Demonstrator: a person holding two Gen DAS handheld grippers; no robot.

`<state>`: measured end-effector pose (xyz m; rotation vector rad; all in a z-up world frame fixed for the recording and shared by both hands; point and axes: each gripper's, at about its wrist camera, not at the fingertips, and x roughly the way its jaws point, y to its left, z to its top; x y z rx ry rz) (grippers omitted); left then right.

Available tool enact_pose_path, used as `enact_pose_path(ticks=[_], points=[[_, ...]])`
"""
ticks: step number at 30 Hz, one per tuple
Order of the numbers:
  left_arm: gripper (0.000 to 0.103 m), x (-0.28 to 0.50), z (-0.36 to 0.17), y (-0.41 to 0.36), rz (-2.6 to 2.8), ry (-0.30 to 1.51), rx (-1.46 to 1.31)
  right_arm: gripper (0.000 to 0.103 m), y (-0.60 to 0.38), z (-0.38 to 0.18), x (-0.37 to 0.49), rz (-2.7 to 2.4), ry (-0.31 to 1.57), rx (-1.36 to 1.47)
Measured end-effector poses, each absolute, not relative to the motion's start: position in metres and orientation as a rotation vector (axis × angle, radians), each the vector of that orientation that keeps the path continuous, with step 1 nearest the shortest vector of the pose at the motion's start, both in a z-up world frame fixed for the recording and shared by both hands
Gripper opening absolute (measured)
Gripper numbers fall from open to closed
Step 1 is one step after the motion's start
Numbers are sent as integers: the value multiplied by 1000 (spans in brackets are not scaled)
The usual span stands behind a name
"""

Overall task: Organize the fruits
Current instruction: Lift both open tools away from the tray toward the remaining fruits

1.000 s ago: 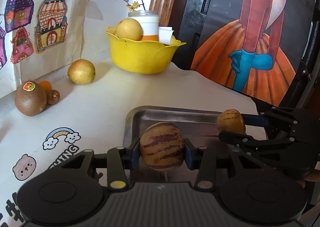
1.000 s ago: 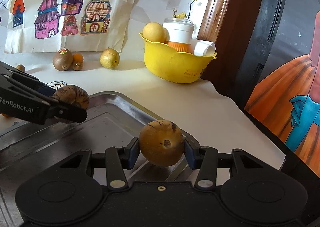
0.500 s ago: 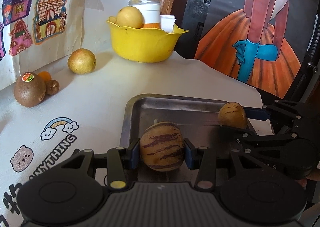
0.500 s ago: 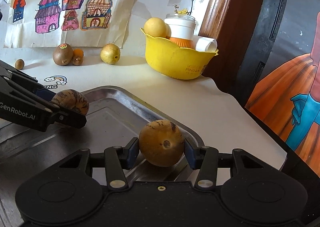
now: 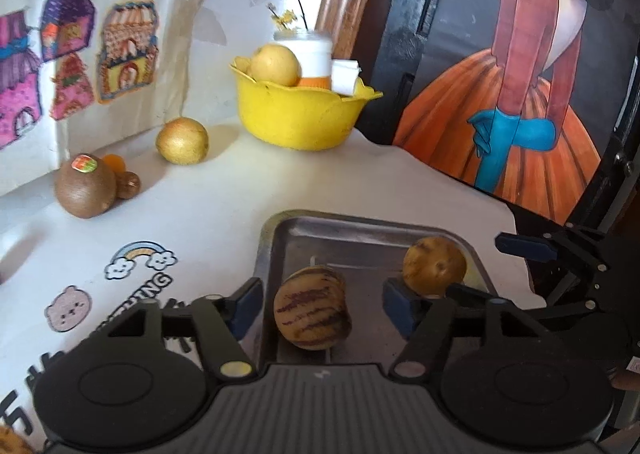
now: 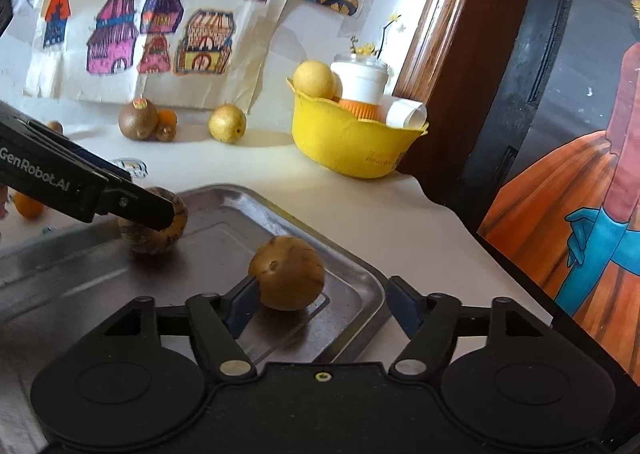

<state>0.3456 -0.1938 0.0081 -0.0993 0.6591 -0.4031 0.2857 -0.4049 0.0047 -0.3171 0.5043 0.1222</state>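
Two fruits already set down in the metal tray (image 5: 472,250): striped melon (image 5: 313,309) at lower centre between the spread left tongs (image 5: 322,304), brown fruit (image 6: 286,272) beside the spread right tongs (image 6: 320,304), neither pinched. Left to gather, probably: kiwi (image 5: 85,188), golden pear (image 5: 182,140) and small bits on the worktop (image 5: 224,214) at left. Only the right view shows an orange fruit (image 6: 28,206) at far left edge.

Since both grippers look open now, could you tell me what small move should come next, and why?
Probably lift both grippers straight up and back. The left gripper and right gripper stand open, and the striped fruit and brown fruit rest on the metal tray.
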Motion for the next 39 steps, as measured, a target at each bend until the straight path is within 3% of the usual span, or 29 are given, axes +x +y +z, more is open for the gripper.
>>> enact_pose_path(ticks=[7, 16, 39], points=[[103, 313, 33, -177, -345, 593, -130, 93, -394, 24, 254, 124, 459, -284], [103, 246, 50, -154, -271, 500, -106, 102, -363, 48, 191, 184, 409, -266], [103, 137, 29, -51, -156, 523, -88, 102, -286, 35, 104, 292, 583, -168]])
